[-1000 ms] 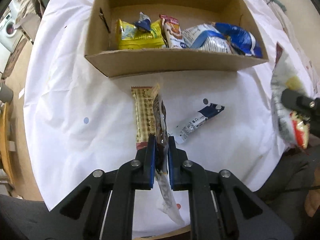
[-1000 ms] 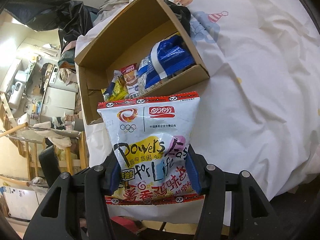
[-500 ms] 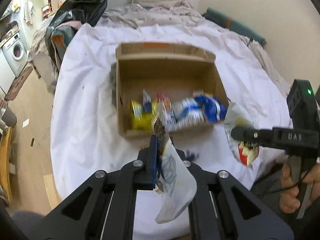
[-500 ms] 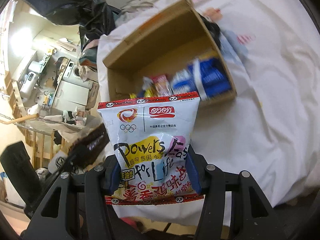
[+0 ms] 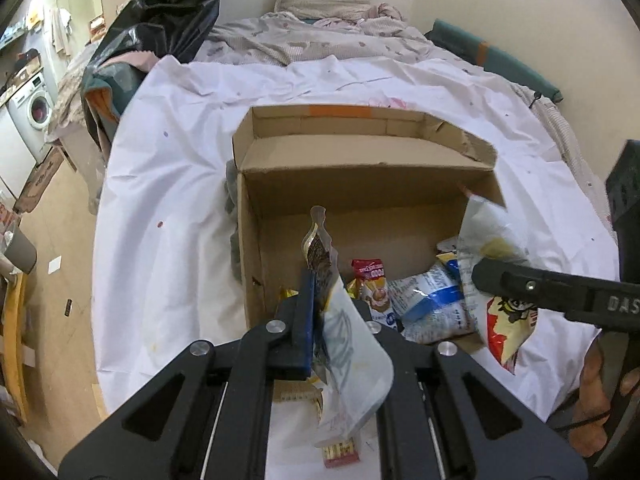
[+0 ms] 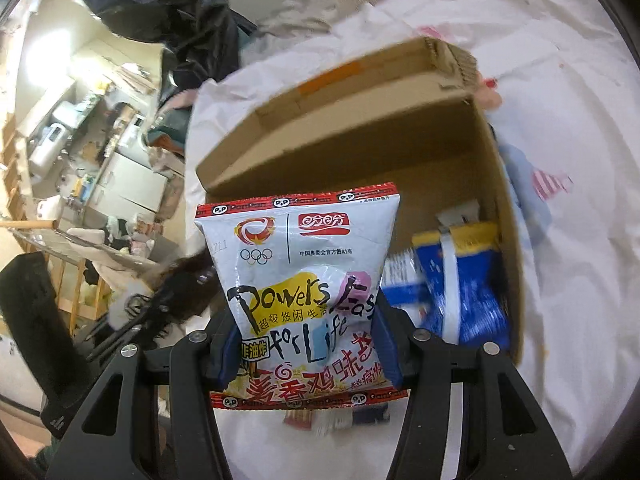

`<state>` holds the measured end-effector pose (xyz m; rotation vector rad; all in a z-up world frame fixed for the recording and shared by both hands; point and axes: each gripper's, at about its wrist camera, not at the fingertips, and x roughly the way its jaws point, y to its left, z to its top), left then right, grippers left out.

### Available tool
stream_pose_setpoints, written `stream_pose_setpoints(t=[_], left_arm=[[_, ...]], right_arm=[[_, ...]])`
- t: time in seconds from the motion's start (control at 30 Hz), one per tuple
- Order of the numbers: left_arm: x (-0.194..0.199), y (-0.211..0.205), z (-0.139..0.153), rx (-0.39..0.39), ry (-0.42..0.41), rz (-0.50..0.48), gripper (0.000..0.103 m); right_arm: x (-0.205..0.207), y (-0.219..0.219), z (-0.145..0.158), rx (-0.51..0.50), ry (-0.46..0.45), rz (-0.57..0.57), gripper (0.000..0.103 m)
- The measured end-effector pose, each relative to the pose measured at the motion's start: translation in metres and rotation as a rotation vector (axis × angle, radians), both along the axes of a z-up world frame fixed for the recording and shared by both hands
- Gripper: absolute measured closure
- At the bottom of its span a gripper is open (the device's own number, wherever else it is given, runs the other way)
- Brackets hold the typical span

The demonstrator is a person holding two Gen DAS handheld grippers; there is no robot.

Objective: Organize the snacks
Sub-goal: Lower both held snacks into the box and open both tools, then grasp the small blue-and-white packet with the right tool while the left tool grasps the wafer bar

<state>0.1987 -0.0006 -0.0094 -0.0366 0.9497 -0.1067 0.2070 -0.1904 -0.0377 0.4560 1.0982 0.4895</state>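
Closing in on the cardboard box, carrying the crisp bag and the thin sachet above its near wall.

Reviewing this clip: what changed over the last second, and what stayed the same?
Both grippers rose from the bed and moved in over the cardboard box. The left gripper carried its thin snack packet up off the sheet, leaving the biscuit bar behind. The right gripper brought the white chip bag to the box's right side. Both grips stayed shut; the snacks in the box stayed put.
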Motion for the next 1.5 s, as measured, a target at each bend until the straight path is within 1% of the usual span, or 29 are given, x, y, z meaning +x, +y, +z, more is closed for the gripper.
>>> stream_pose_setpoints(t=[0.03, 0.13, 0.2, 0.4, 0.47, 0.5, 0.53, 0.57, 0.6, 0.63, 0.7, 0.77, 0.9, 1.03, 1.17, 1.3, 1.4, 1.5], left_arm=[[0.001, 0.000, -0.004, -0.001, -0.001, -0.003, 0.098], [0.003, -0.001, -0.015, -0.007, 0.011, -0.012, 0.097], [0.005, -0.001, -0.019, -0.027, 0.022, -0.014, 0.097], [0.003, -0.001, -0.019, -0.028, 0.012, -0.017, 0.097], [0.002, -0.001, -0.020, -0.023, 0.018, -0.017, 0.097], [0.002, -0.001, -0.021, -0.030, 0.032, -0.017, 0.095], [0.001, 0.000, -0.022, -0.046, 0.041, -0.020, 0.088], [-0.001, 0.001, -0.022, -0.070, 0.046, -0.026, 0.082], [-0.002, 0.001, -0.021, -0.076, 0.046, -0.029, 0.062], [-0.005, 0.001, -0.020, -0.076, 0.040, -0.025, 0.040], [-0.011, 0.002, -0.014, -0.069, 0.003, -0.007, 0.027], [-0.013, 0.002, -0.010, -0.062, -0.011, -0.008, 0.027], [-0.017, 0.008, -0.008, -0.065, -0.008, 0.010, 0.027], [-0.025, 0.018, -0.012, -0.074, 0.017, 0.039, 0.027], [-0.038, 0.026, -0.021, -0.078, 0.053, 0.067, 0.027], [-0.051, 0.031, -0.033, -0.099, 0.111, 0.086, 0.027], [-0.061, 0.029, -0.038, -0.128, 0.132, 0.083, 0.027], [-0.068, 0.024, -0.042, -0.119, 0.145, 0.086, 0.027]], right_arm=[[0.000, -0.001, -0.003, 0.004, 0.000, 0.001, 0.046], [0.004, -0.002, -0.020, 0.008, 0.041, -0.009, 0.046], [0.007, -0.003, -0.030, 0.004, 0.065, -0.019, 0.046], [0.010, -0.008, -0.033, 0.053, 0.070, -0.041, 0.043], [0.010, -0.008, -0.034, 0.077, 0.082, -0.039, 0.039], [0.010, -0.008, -0.035, 0.086, 0.090, -0.040, 0.028], [0.010, -0.009, -0.035, 0.094, 0.090, -0.044, 0.016], [0.007, -0.012, -0.034, 0.106, 0.082, -0.051, 0.012], [0.005, -0.013, -0.031, 0.116, 0.069, -0.058, 0.008], [0.004, -0.014, -0.028, 0.119, 0.060, -0.055, 0.008], [0.002, -0.015, -0.023, 0.117, 0.044, -0.048, 0.008], [0.001, -0.019, -0.021, 0.116, 0.043, -0.058, 0.008], [-0.003, -0.027, -0.021, 0.134, 0.064, -0.079, 0.008], [-0.009, -0.031, -0.017, 0.130, 0.068, -0.083, 0.008], [-0.022, -0.030, -0.014, 0.111, 0.066, -0.061, 0.008], [-0.045, -0.031, -0.026, 0.140, 0.124, -0.061, 0.008], [-0.058, -0.030, -0.035, 0.163, 0.172, -0.063, 0.008], [-0.071, -0.025, -0.052, 0.159, 0.245, -0.068, 0.008]])
